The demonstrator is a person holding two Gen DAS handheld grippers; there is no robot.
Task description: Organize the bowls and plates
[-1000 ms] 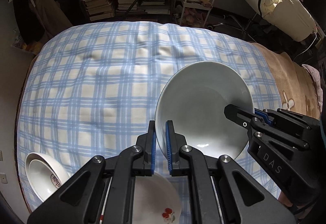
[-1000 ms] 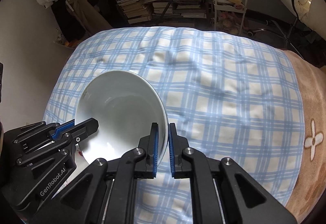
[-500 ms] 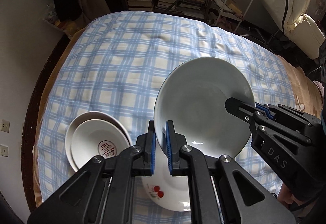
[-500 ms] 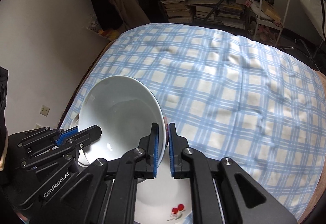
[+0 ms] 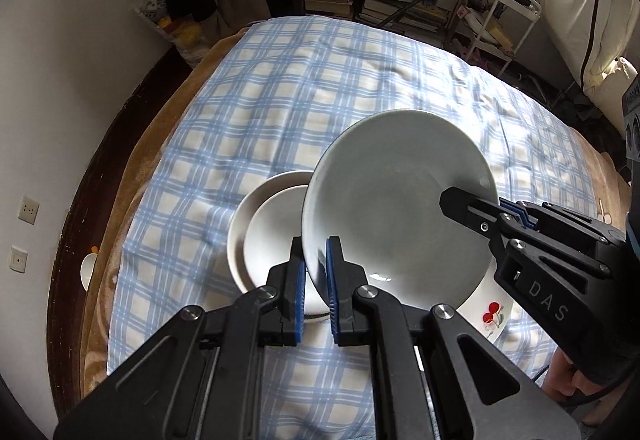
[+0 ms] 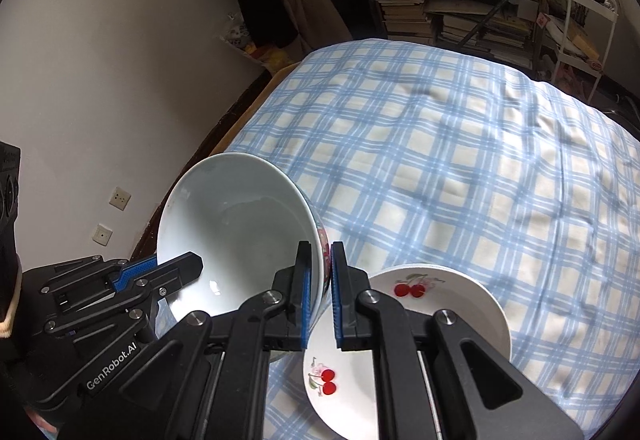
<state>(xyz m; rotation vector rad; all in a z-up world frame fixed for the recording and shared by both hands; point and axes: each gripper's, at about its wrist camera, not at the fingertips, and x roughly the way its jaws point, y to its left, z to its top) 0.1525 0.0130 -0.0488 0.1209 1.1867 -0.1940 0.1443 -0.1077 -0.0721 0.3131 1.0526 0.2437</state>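
The large pale bowl (image 5: 400, 208) is off the bed, tilted on edge and carried between both tools, each clamped on an opposite side of its rim. The left gripper (image 5: 316, 280) pinches the bowl's left rim with its blue pads closed on the wall; the right gripper (image 6: 320, 288) is shut on the right rim the same way, one pad inside and one against the patterned outside. Neither hand is nearer: the bowl spans the gap between them, its open mouth turned partly toward the left camera.

Just below and to the left of the bowl in the left view sit two nested white bowls (image 5: 264, 224), empty, the smaller inside the larger. Just beside them, under the carried bowl's near right edge, lies the cherry-print plate (image 6: 440, 304), also empty. The move ahead probably turns on whether the bowl is lowered onto the nested pair or beside it; it hangs over their right edge now.

All rests on a blue checked sheet (image 6: 460, 160) over a bed.
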